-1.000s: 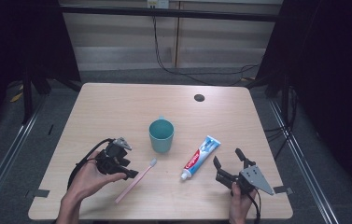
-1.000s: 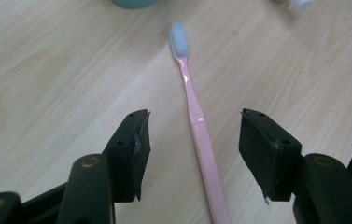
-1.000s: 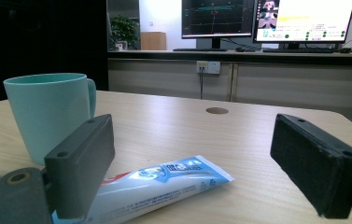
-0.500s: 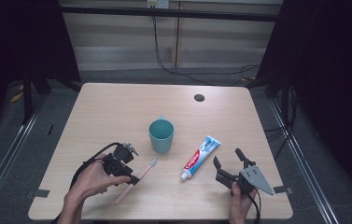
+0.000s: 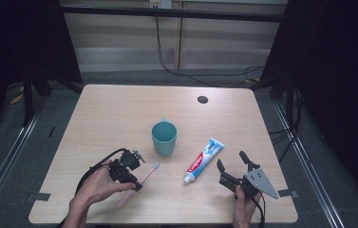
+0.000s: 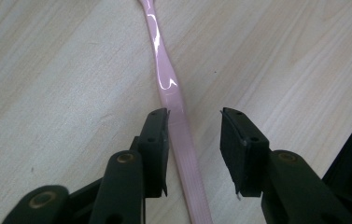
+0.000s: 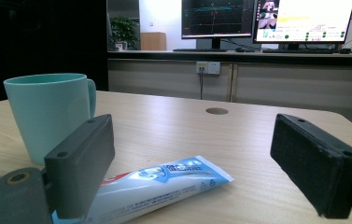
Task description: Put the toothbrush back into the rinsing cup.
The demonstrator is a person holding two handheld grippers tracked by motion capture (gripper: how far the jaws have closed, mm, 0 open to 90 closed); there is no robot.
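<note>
While the left tool (image 6: 193,140) straddles the pink toothbrush (image 6: 171,100) near the counter's (image 5: 119,109) front left corner, its jaws have just been closing yet stand apart, one pad touching the handle, the other clear. The likely risk, as I judge it, is the slim glossy handle skidding or rolling aside if one pad arrives first (it lies flat, offering little height). The right tool (image 5: 236,166) rests open by the front right corner, gripping nothing. The counter is pale wood with a dark grommet hole (image 5: 202,99) toward the back; then the teal mug (image 5: 164,137) mid-counter, the toothpaste tube (image 5: 204,160) beside it. Beyond: dark curtains, cabinets, monitors.
</note>
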